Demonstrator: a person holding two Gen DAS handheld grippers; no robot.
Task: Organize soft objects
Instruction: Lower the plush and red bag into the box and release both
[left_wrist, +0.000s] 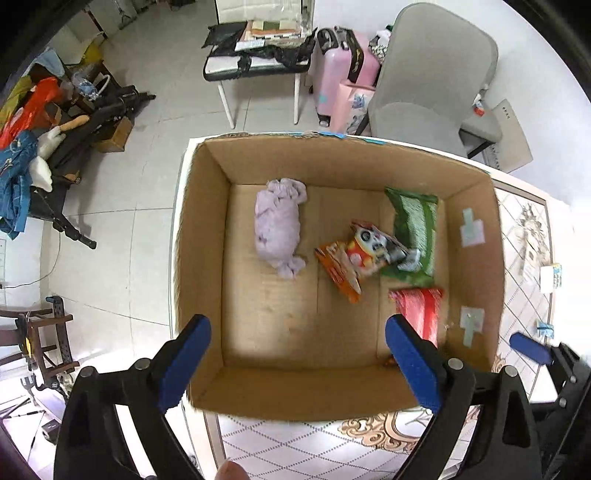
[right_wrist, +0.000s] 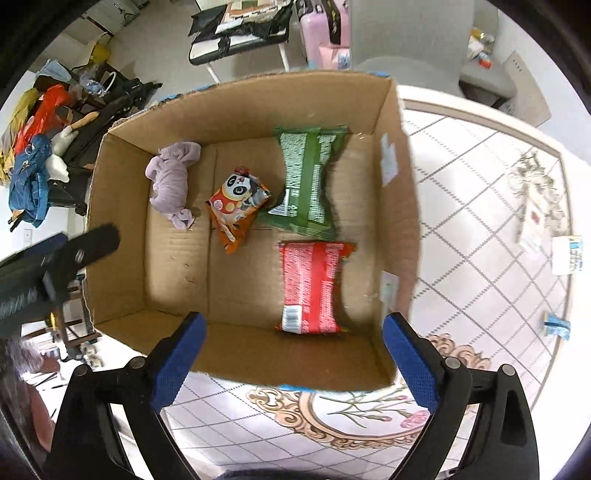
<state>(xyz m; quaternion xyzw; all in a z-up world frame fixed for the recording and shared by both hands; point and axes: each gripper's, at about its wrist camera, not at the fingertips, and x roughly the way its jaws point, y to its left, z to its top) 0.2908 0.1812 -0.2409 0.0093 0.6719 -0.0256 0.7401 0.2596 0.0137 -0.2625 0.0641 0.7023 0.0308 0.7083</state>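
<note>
The cardboard box (right_wrist: 122, 229) stands open on the patterned bench (right_wrist: 480, 229), and four soft things lie on its floor. A rolled lilac cloth (right_wrist: 171, 184) rests toward the box's left side, well apart from the walls in the left wrist view. Just beside it, near the middle, a small orange snack pouch with a panda face (right_wrist: 236, 206) sits tilted, one edge leaning on the green packet (right_wrist: 308, 184), which lies flat toward the far right corner. Nearer the camera, a red packet (right_wrist: 312, 288) lies flat along the right wall, its barcode end toward the near wall; it is just apart from the green one.

The left gripper (left_wrist: 297, 363) hangs over the near wall of the box pointing down, its blue fingers (left_wrist: 184, 362) spread wide with nothing between them. The right gripper (right_wrist: 295, 360) does likewise over the near right part of the box, fingers (right_wrist: 412, 363) released and empty; its blue tip also shows at the right edge of the left wrist view.

On the bench to the right of the box lie a few small cards or labels (right_wrist: 567, 254). Beyond the bench are a grey chair (left_wrist: 436, 85), a pink suitcase (left_wrist: 332, 77) and a cluttered side table (left_wrist: 258, 55) on the tiled floor.
</note>
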